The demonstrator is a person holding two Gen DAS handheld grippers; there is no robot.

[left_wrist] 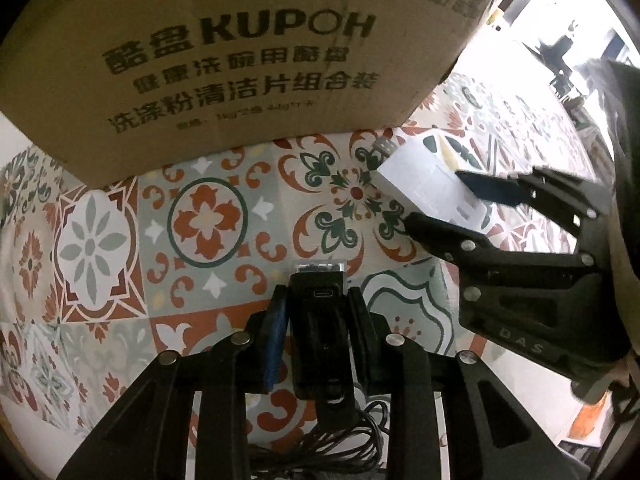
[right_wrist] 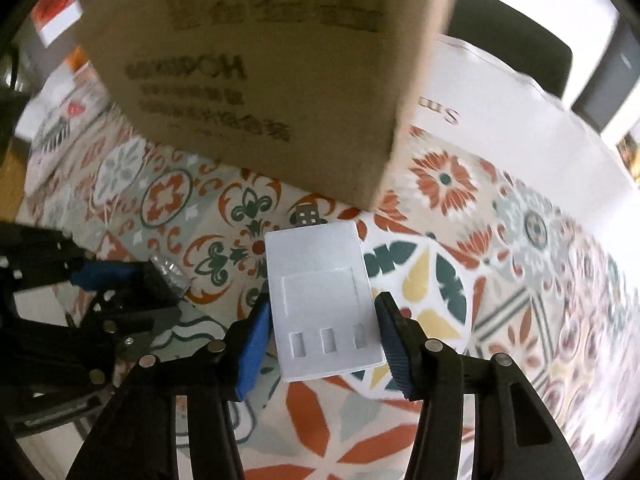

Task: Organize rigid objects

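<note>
my left gripper [left_wrist: 316, 300] is clamped on a small black adapter [left_wrist: 318, 292] with a usb-c port, my right gripper [right_wrist: 322, 320] pinches a white flat device [right_wrist: 322, 300] by its side edges, both just above the patterned tablecloth [left_wrist: 208, 216] in front of the cardboard box [left_wrist: 224, 52]; i'd lift each level, clear the box wall, and avoid bumping my two grippers together

Both wrist views look down close, sharing the cardboard box [left_wrist: 224, 60].
</note>
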